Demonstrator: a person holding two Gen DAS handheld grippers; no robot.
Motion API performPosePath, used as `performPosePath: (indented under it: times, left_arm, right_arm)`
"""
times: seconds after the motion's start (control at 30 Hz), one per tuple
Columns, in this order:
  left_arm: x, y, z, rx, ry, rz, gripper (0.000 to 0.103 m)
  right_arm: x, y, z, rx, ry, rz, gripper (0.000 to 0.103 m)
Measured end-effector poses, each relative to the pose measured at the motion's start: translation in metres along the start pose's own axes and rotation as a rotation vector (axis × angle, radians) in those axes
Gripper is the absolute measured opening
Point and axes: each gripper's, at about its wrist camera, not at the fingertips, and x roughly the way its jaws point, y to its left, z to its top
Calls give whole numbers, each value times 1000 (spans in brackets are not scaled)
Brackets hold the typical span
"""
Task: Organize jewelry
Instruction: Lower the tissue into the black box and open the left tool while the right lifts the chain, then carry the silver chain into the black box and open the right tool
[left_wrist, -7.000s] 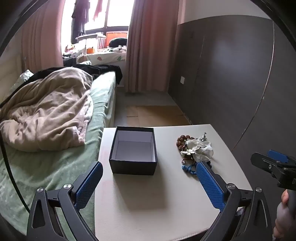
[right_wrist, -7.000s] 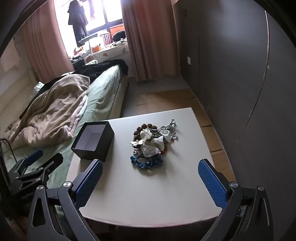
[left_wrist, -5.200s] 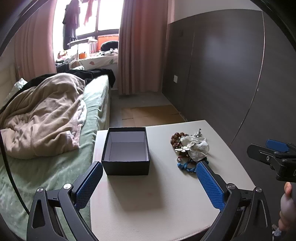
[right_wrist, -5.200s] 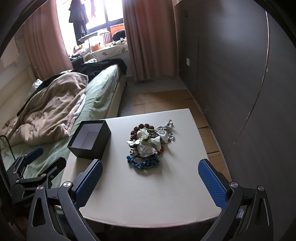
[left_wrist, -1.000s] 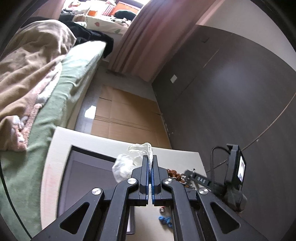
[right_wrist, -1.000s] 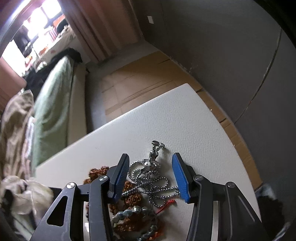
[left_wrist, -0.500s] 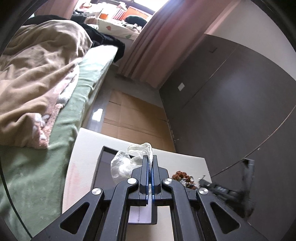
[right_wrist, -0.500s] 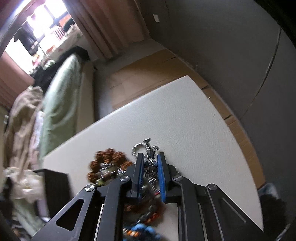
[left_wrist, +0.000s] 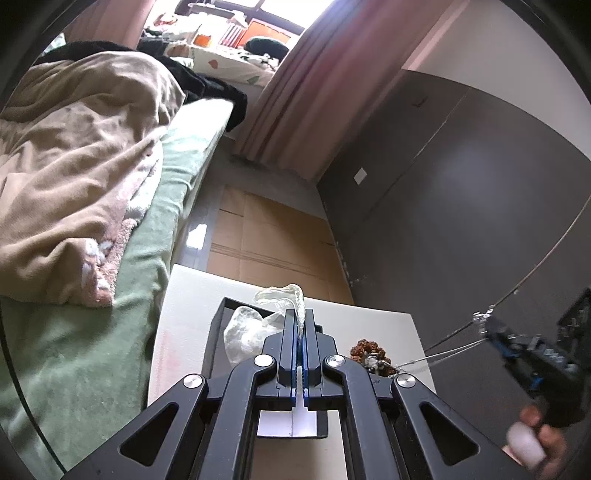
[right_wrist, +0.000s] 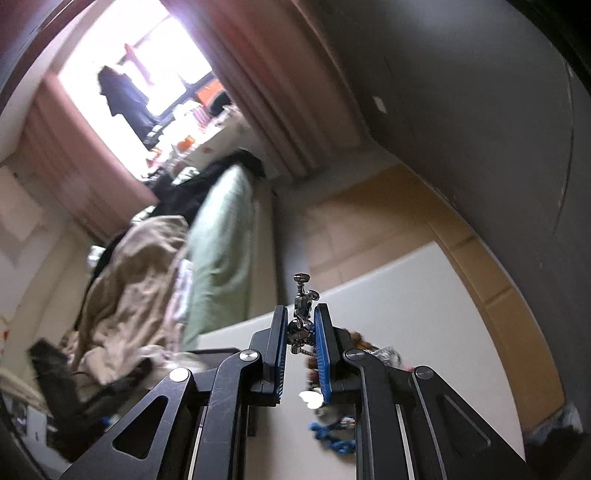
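Note:
My left gripper (left_wrist: 300, 317) is shut on a crumpled clear plastic bag (left_wrist: 245, 334), held over the open black box (left_wrist: 217, 325) on the white table (left_wrist: 184, 295). My right gripper (right_wrist: 301, 311) is shut on a silver chain necklace (right_wrist: 302, 295), whose metal pendant sticks up between the blue pads. In the left wrist view the right gripper (left_wrist: 484, 322) hangs off to the right above the table, with the chain (left_wrist: 443, 350) stretched from it down to the jewelry pile (left_wrist: 369, 350). Below the right gripper lie brown beads (right_wrist: 358, 338) and a blue cord (right_wrist: 332, 437).
A bed with a green sheet (left_wrist: 110, 332) and a beige blanket (left_wrist: 74, 166) borders the table's left side. Dark wall panels (left_wrist: 461, 184) stand to the right, cardboard (left_wrist: 269, 236) covers the floor beyond. A person's hand (left_wrist: 535, 439) grips the right tool's handle.
The right gripper closed on the silver chain and rose, pulling it up off the pile. The left gripper, still shut on the bag, drifted slightly over the box.

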Motion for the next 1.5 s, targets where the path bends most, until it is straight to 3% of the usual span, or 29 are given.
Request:
performPosePath:
  times: [0.47,0.6,0.63,0.7,0.73,0.77,0.8,1.2,1.5]
  left_arm:
    - [22,14,2,-80,128,-84,1]
    - [31,17,4,-116,190,-75,4]
    - [32,19,4,-135,201,-93,8]
    - [31,24,6,-163,204,-108,33]
    - [29,25,6,-170,194,-100,63]
    - [25,27,7,-177,177,-96,83]
    - [19,29,9,-187,142,-96,87]
    - [-19,51,28,-211,19,-99,87]
    - [-35,65,36,-244,-28,-101,87]
  right_arm:
    - [-44,78,33,-101,-108,43,16]
    - [-54,99,44,-124,-124,50,16]
    - [-55,103,46,-130,-127,52,16]
    - [-61,117,50,-152,-139,53,16]
    - [-63,123,52,-161,-145,53,16]
    - [-65,128,54,-168,-150,54,16]
    - [-69,134,56,-177,-158,56,16]
    - [-107,211,82,-300,-240,86,16]
    - [-98,250,74,-372,-224,129,16]
